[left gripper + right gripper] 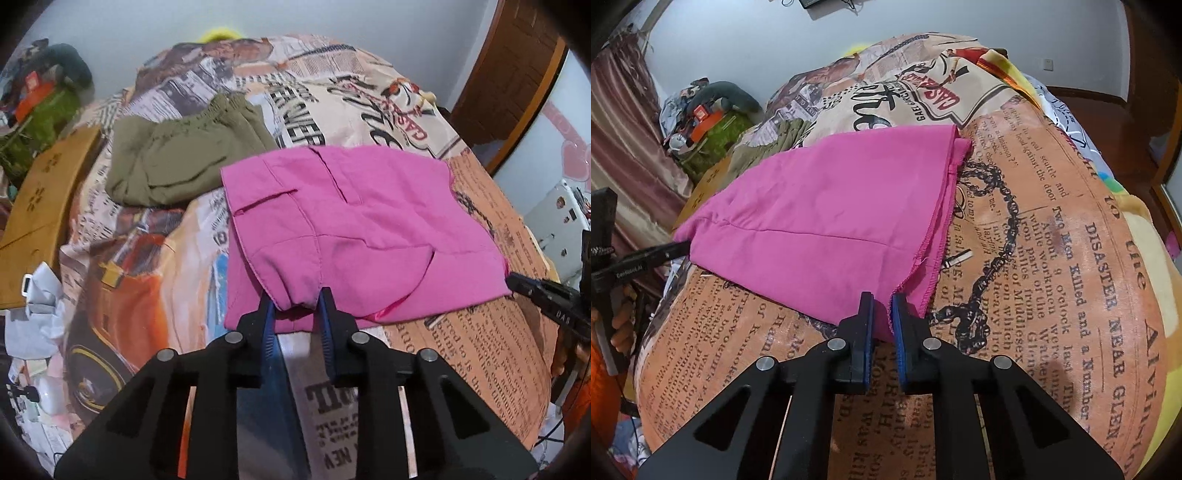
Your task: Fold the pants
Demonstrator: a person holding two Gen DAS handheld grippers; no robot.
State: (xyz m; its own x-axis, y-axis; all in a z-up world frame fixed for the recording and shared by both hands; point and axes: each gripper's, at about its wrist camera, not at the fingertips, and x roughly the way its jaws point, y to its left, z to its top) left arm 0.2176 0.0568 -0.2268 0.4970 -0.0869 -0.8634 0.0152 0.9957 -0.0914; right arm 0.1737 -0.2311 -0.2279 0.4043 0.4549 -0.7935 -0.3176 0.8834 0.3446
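Observation:
Pink pants (369, 229) lie folded on a bed with a newspaper-print cover (461, 362). My left gripper (295, 301) is shut on a bunched corner of the pink cloth at its near edge, the blue pads pressing the fabric from both sides. In the right wrist view the same pink pants (827, 221) spread away to the left, and my right gripper (882, 301) is shut on their near corner by the stitched hem. The right gripper's black tip (524, 282) shows at the pants' right edge in the left wrist view; the left gripper's tip (670, 249) shows at their left edge.
An olive-green garment (177, 162) lies crumpled behind the pink pants. A brown board (40, 210) sits at the bed's left edge, with clutter on the floor beyond. A wooden door frame (517, 70) stands at the far right. The cover (1052, 258) lies bare right of the pants.

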